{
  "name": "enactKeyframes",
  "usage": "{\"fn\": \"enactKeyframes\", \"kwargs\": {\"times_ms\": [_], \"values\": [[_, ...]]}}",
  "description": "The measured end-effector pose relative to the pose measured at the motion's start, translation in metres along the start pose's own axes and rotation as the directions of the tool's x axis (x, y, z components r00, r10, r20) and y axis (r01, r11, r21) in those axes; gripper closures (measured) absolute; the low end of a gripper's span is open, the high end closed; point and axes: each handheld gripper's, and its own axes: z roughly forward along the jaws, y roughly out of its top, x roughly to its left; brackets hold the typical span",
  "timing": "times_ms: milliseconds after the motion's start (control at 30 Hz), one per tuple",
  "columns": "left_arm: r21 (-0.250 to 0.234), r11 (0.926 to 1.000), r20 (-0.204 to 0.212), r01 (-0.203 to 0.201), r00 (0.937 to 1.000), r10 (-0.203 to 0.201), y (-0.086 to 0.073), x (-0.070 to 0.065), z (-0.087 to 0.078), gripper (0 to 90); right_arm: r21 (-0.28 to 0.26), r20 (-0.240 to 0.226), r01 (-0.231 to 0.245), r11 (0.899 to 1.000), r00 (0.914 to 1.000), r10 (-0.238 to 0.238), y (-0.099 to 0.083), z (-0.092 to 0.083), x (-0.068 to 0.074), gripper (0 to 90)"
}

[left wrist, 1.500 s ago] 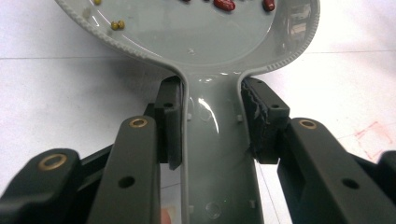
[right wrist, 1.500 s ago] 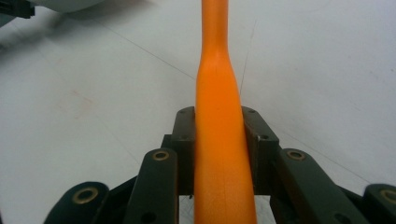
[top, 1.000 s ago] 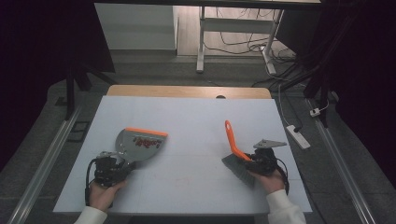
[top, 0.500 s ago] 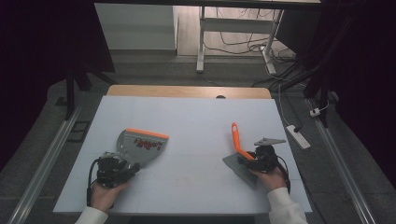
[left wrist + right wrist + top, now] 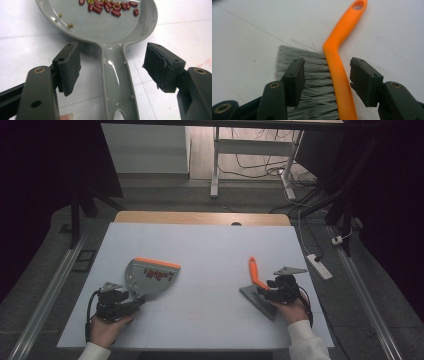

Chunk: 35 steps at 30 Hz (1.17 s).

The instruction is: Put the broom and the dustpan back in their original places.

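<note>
A grey dustpan (image 5: 150, 279) with an orange front edge lies on the white table, with red beans (image 5: 107, 6) and a few green ones in its tray. Its handle (image 5: 117, 82) runs between the pads (image 5: 71, 67) of my left gripper (image 5: 131, 301), which have just been opening and stand clear of it on both sides. A brush with an orange handle (image 5: 339, 55) and grey bristles (image 5: 312, 82) lies at the right. My right gripper (image 5: 267, 291) straddles it, jaws just opened wide, neither pad touching the handle.
The white table (image 5: 210, 250) has a wooden strip along its far edge. Metal rails run along the floor on both sides. A power strip (image 5: 317, 265) lies on the floor beyond the table's right edge.
The brush's orange handle has sunk a little lower and shifted slightly right. The dustpan and both hands have kept their places.
</note>
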Motion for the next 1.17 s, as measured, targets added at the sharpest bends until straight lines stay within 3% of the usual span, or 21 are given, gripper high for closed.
{"fn": "enactKeyframes", "kwargs": {"times_ms": [200,400,467,667,833,933,1167], "values": [[-0.025,0.9962,0.07,-0.084,0.9939,0.085,0.005,-0.001,-0.006,32.4,-0.029,-0.044,0.06,0.998,0.9971,-0.062,0.003,-0.006,0.009,46.0],[-0.021,0.9891,0.128,-0.146,0.9808,0.147,0.014,-0.004,0.0,32.8,-0.049,-0.084,0.125,0.991,0.9881,-0.129,0.002,-0.006,0.019,46.1],[-0.015,0.9853,0.172,-0.17,0.9703,0.17,0.017,-0.005,0.002,32.8,-0.059,-0.088,0.147,0.987,0.9846,-0.151,0.001,-0.006,0.023,46.1],[-0.002,0.9713,0.238,-0.238,0.9433,0.231,0.029,-0.01,0.013,33.0,-0.089,-0.106,0.182,0.979,0.9759,-0.191,0.0,-0.007,0.03,46.0],[0.019,0.9626,0.265,-0.27,0.9296,0.256,0.028,-0.012,0.019,33.2,-0.106,-0.095,0.204,0.973,0.9721,-0.214,-0.001,-0.008,0.035,45.8],[0.015,0.9624,0.27,-0.271,0.9278,0.257,0.027,-0.011,0.017,33.2,-0.108,-0.09,0.203,0.973,0.973,-0.213,-0.002,-0.008,0.035,45.6],[0.005,0.9659,0.264,-0.259,0.932,0.248,0.027,-0.009,0.014,33.5,-0.122,-0.085,0.213,0.969,0.9709,-0.224,-0.001,-0.01,0.035,45.1]]}}
